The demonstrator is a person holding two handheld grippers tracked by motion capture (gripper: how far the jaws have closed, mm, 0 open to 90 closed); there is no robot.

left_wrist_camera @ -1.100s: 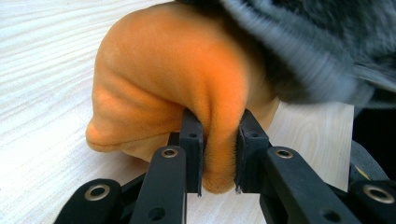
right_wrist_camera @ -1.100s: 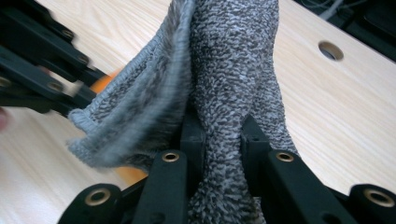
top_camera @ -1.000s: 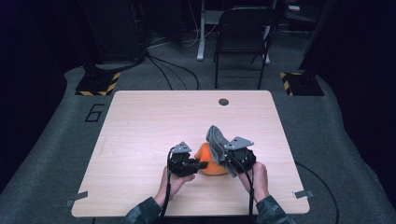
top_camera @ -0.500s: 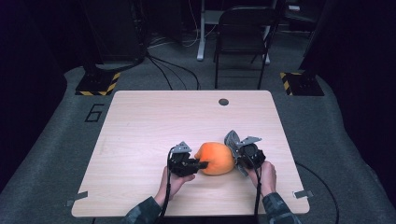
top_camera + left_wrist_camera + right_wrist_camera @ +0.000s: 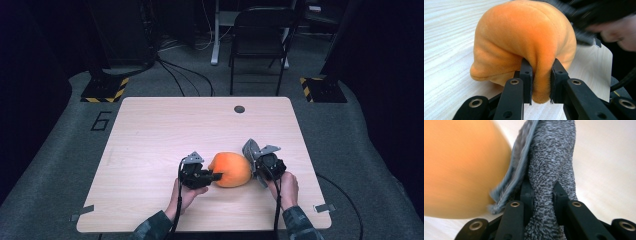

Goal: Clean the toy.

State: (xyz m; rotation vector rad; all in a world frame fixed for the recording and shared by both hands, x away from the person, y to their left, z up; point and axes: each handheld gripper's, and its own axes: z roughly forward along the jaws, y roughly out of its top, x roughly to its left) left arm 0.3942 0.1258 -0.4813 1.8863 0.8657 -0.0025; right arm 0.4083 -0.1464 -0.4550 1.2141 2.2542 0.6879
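Pinching a fold of the orange plush toy (image 5: 229, 169), the left gripper (image 5: 214, 176) has its fingers (image 5: 526, 75) clamped on a ridge of the fabric, which bulges between the pads. This reads as an anchoring hold: the toy stays put while the other hand works on it.

The toy rests on the surface (image 5: 165, 130), toward the near edge and a little right of centre. The left gripper meets it on its left flank; the right gripper (image 5: 254, 161) is just beside its right flank.

The right gripper's fingers (image 5: 527, 192) are clamped on a grey cloth (image 5: 549, 162); the cloth stands up between them, and one flap leans against the toy's side. Judged from this, the cloth is being brought against the toy to wipe or rub it.

Materials: the toy is a short-pile velour, smooth and matte, a rounded dome with seam lines running over the top; soft enough to crease deeply under the pinch. The cloth is speckled dark and light grey, looped terry or microfibre, thick and floppy, with a finer, paler face on the flap. The surface is pale wood-grain laminate, with a small round grommet (image 5: 239, 109) on the far side of the toy.
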